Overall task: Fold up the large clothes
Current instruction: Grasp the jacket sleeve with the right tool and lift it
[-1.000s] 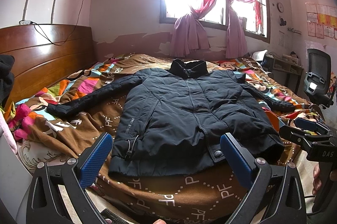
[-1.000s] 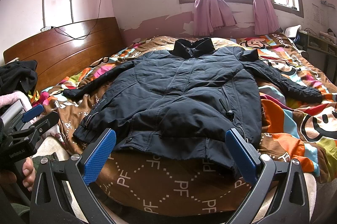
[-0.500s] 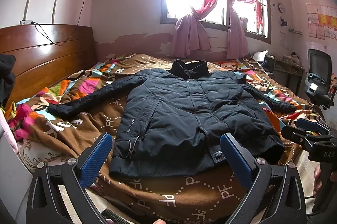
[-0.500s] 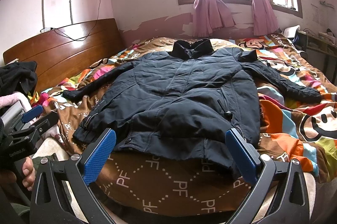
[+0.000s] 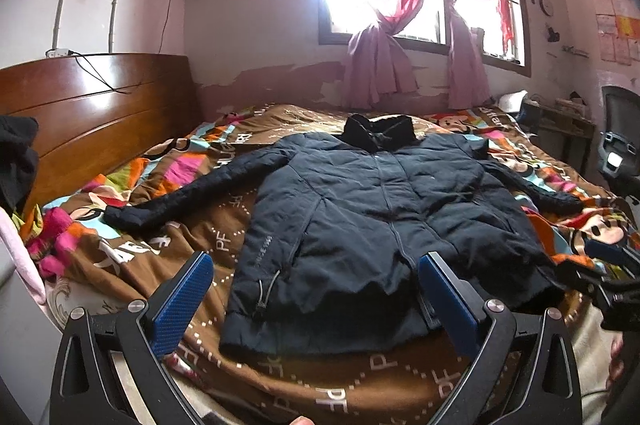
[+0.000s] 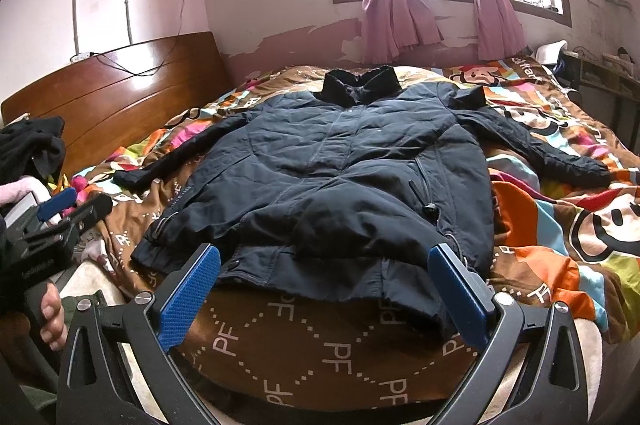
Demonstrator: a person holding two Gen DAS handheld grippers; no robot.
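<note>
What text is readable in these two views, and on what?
"PF": repeated on the brown quilt, near edge.
Pale vertical print on the jacket beside its pocket: too small to read.
White lettering on the quilt by the jacket's sleeve: distorted, unreadable.
Label on the left gripper's body: blurred.
Wall papers: too small.

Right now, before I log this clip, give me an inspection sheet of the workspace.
Surface: bed with brown patterned "PF" quilt, colourful cartoon panels.
Job's things: dark navy padded jacket lying flat, front up, zipped, both sleeves spread, collar toward the window; not yet folded.
Clutter: black garment heaped by the wooden headboard.
Grippers: left hand-held gripper open, empty, short of the hem; right hand-held gripper open, empty, at the hem.
Cables: black cord draped over the headboard.
Surroundings: pink tied curtains, black office chair.
</note>
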